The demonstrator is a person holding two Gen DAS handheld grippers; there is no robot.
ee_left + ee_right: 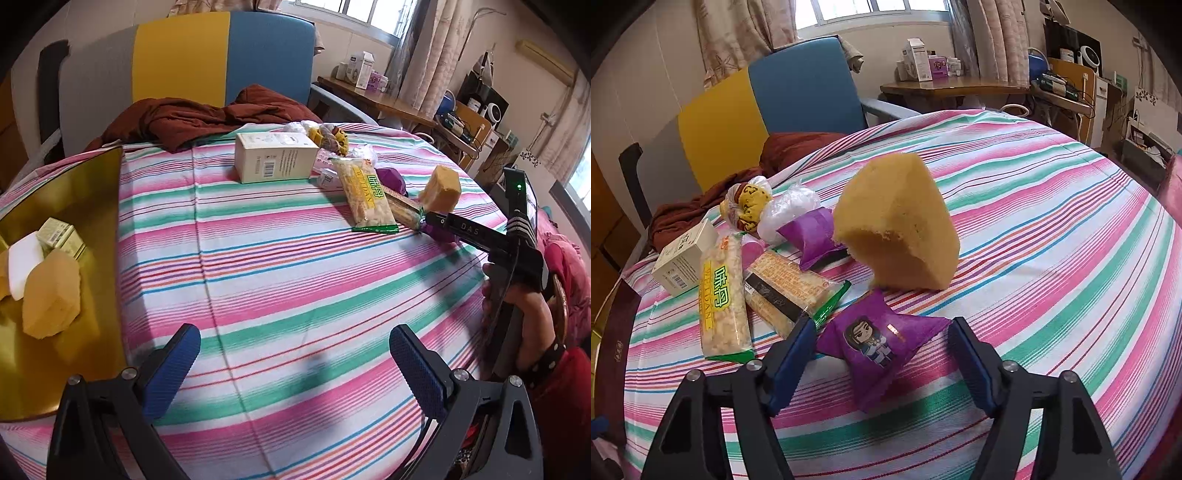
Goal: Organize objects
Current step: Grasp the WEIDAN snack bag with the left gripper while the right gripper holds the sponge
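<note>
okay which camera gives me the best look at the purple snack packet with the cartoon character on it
The right wrist view: the purple snack packet lies close between the open right gripper fingers, cartoon print facing up. In the left wrist view, only a purple sliver shows behind that gripper's finger.

Daylit room: windows (849,9) up top with patterned curtains (738,33), cream walls. Yellow/blue panel chair (221,62) behind the striped-cloth surface (295,277). Wooden side table (945,90) against the wall, cluttered shelving (1071,74) to the right.
</note>
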